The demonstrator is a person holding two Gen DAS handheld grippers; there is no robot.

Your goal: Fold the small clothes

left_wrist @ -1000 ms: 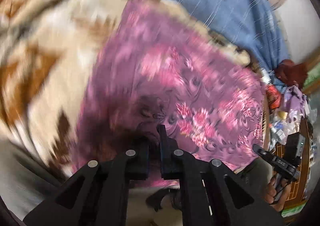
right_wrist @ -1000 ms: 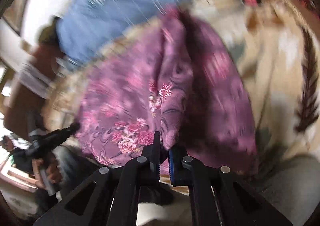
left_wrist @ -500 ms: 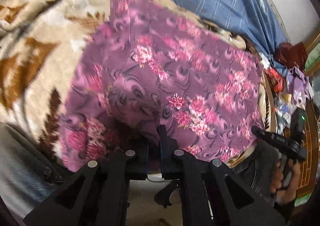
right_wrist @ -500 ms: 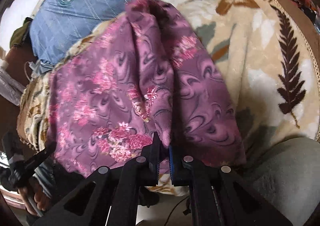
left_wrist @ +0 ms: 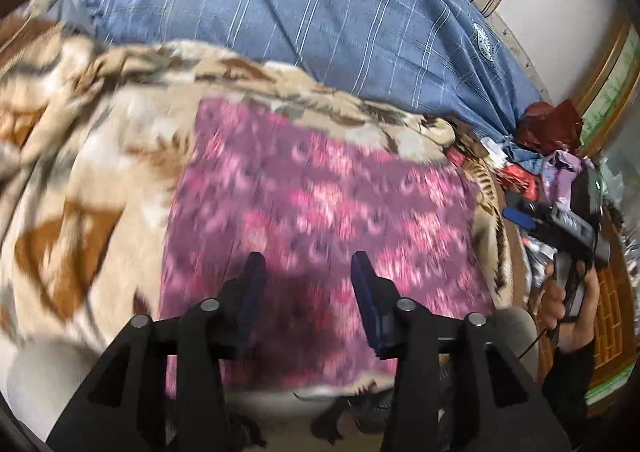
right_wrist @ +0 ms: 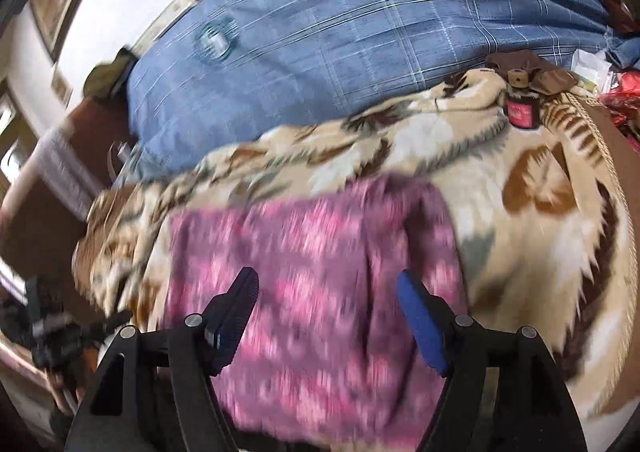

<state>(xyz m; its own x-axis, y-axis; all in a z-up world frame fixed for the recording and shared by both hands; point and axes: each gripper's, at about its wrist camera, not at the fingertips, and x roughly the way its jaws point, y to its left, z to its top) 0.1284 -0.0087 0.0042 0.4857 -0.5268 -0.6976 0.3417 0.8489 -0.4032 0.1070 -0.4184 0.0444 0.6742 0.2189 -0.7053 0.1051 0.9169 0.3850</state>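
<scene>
The cloth (left_wrist: 320, 220) is pink and purple with flowers. It lies spread out, mostly flat, on the blanket (left_wrist: 80, 172), near the front edge of the bed. A blue sheet (left_wrist: 320, 20) lies behind it. The cloth looks thin, soft and light. It should bend and slide easily, and it will not break. It would likely droop if lifted by one spot. The best places to pinch it look like the two near corners or the near edge, so both sides lift together.

Now from left to right. The left gripper (left_wrist: 306, 280) hangs over the near part of the cloth. Its fingers (left_wrist: 252, 284) are spread wide apart and hold nothing. The picture is blurry, so I cannot tell if the tips touch the cloth.

The right gripper (right_wrist: 326, 306) also hangs over the near part of the cloth (right_wrist: 312, 260). Its fingers (right_wrist: 416, 316) are wide apart too, with nothing between them. It shows small in the left view as well, at the bed's right edge.
</scene>
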